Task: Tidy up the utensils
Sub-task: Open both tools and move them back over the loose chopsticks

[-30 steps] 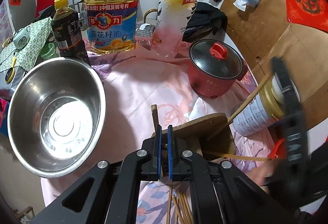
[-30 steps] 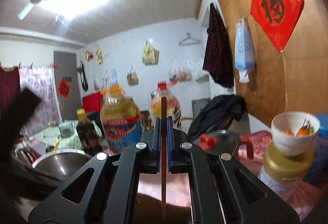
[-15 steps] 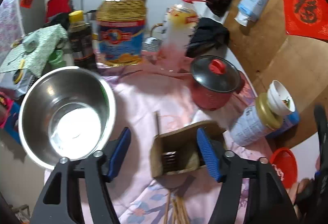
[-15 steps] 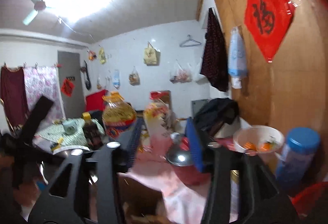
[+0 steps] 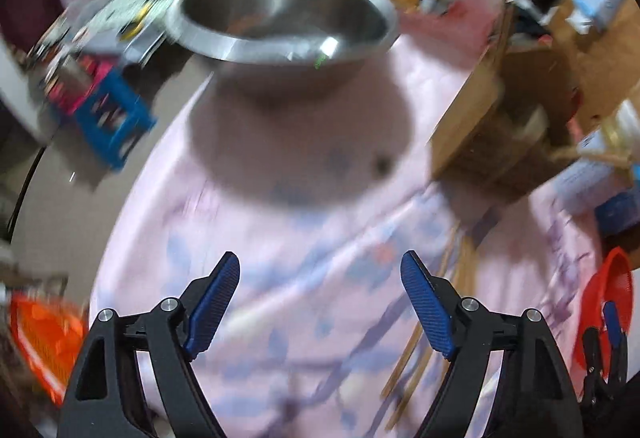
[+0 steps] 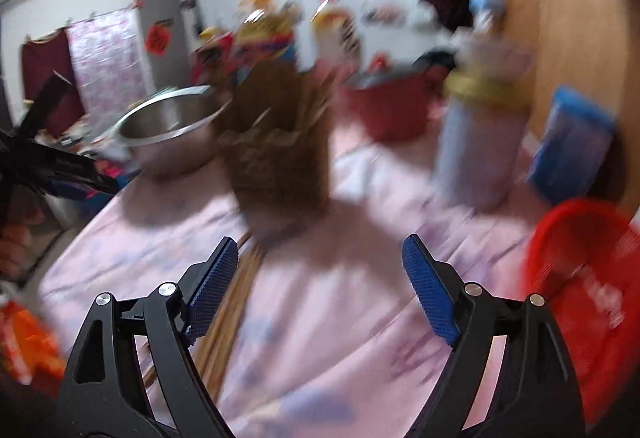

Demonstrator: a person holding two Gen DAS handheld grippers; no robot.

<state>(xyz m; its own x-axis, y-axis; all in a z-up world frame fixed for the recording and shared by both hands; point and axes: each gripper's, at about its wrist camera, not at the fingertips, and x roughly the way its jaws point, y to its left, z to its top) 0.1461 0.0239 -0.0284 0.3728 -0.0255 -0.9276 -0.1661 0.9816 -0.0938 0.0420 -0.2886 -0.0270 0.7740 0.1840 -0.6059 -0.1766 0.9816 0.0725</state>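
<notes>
Both tools gape empty; chopsticks (image 6: pixel 224 310) lie beside right tool (image 6: pixel 320 278).

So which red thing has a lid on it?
The red pot, back behind the cardboard box. It wears a dark lid with a red knob. The red basket at the right is open on top.
</notes>
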